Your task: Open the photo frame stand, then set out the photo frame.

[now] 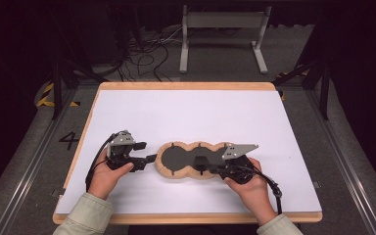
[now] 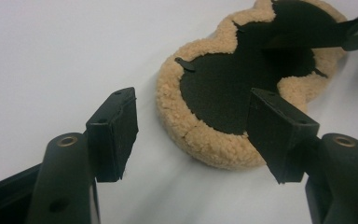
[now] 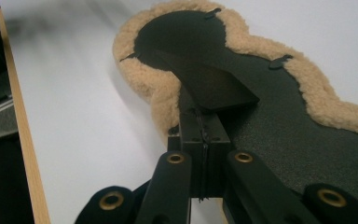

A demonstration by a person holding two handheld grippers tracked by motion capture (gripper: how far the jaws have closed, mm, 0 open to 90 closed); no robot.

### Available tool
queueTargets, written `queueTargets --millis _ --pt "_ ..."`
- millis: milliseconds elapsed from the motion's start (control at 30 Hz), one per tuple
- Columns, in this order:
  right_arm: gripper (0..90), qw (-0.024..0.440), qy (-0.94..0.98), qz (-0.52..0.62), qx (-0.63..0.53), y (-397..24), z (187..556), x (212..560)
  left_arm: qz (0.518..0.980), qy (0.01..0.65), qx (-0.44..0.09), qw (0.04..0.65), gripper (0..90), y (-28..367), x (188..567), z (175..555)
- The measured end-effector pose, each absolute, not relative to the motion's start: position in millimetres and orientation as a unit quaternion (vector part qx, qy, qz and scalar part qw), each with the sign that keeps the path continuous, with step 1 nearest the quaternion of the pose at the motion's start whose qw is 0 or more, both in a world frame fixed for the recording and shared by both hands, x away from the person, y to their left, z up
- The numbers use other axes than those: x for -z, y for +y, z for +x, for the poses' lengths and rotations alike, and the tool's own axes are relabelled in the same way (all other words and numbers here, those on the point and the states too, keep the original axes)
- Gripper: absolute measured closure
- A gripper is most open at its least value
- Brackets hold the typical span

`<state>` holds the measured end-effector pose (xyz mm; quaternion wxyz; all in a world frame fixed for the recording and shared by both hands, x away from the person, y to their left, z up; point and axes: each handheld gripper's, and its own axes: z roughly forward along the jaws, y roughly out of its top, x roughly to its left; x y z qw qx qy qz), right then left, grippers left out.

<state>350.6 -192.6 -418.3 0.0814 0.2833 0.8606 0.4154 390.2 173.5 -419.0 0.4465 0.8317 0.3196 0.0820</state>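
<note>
Fleece-edged black pad [image 1: 186, 159] seen lower centre of high view, flat on white surface [image 1: 186, 117], long axis left-right. Right claw [image 1: 201, 165] clenched on thin black flap lifted from pad's middle. Left claw [image 1: 149, 157] released, jaws straddling nothing, pad's left lobe just right of it.

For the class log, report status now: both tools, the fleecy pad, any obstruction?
Left tool open, beside the fleecy pad, not touching. Right tool shut on a black flap over the pad's dark face. White table around it, nothing in the way.
</note>
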Motion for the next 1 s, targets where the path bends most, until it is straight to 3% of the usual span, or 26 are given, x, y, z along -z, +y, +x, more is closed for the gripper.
queueTargets --millis 200,633,1000 --pt "86.8 0.088 0.862 0.28 -0.413 -196 348 417 0.829 0.315 -0.024 0.461 38.1 177 420 394" --pt "87.2 0.156 0.85 0.277 -0.42 -222 337 382 0.828 0.333 -0.042 0.449 40.5 175 413 390" --pt "74.1 0.17 0.822 0.327 -0.434 -255 342 375 0.822 0.35 -0.046 0.448 43.3 179 413 391"
